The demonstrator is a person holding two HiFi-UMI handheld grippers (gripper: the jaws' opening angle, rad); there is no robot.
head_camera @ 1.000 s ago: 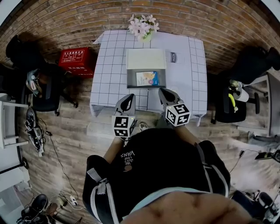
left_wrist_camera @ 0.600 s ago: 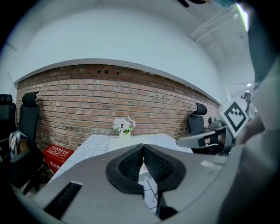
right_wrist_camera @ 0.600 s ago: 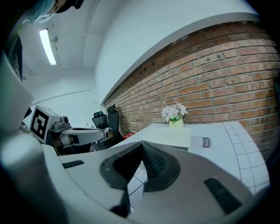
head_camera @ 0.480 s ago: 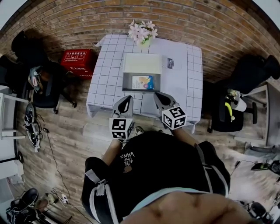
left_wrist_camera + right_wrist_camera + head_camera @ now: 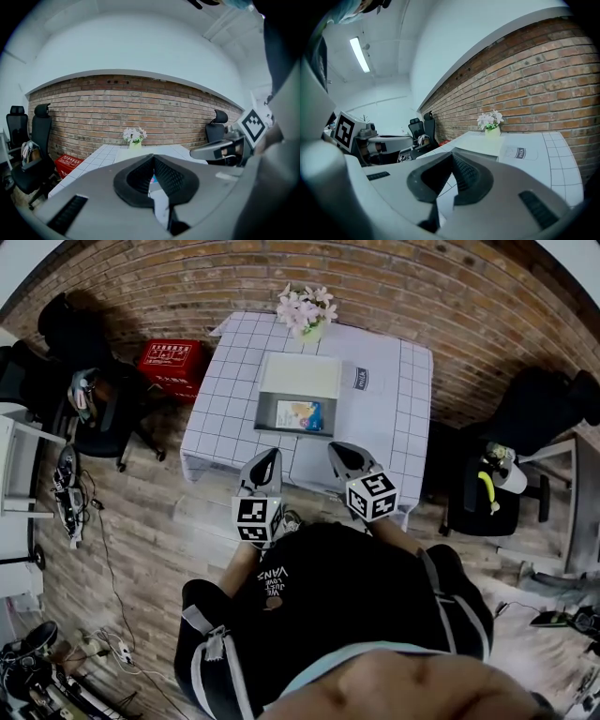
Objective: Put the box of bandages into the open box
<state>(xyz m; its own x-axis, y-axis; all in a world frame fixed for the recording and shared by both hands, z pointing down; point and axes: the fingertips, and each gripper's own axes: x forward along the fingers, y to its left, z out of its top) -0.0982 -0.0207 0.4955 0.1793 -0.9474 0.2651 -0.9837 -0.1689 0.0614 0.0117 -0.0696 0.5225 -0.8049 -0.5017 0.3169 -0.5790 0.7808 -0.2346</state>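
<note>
Fingers [image 5: 172, 179] pressed together on both, nothing held: left gripper [image 5: 268, 457] and right gripper [image 5: 337, 450] at frame centre, over the table [image 5: 403, 399] near edge. Box of bandages [image 5: 301, 415] lies inside open box [image 5: 269, 414], upper centre

Black top [image 5: 361, 601] bearing a few lines of white lettering [image 5: 273, 578]

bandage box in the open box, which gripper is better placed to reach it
Left, narrowly: the left gripper points straight at the bandage box, which shows just past its shut jaws. The right gripper, also shut, comes in at an angle.
</note>
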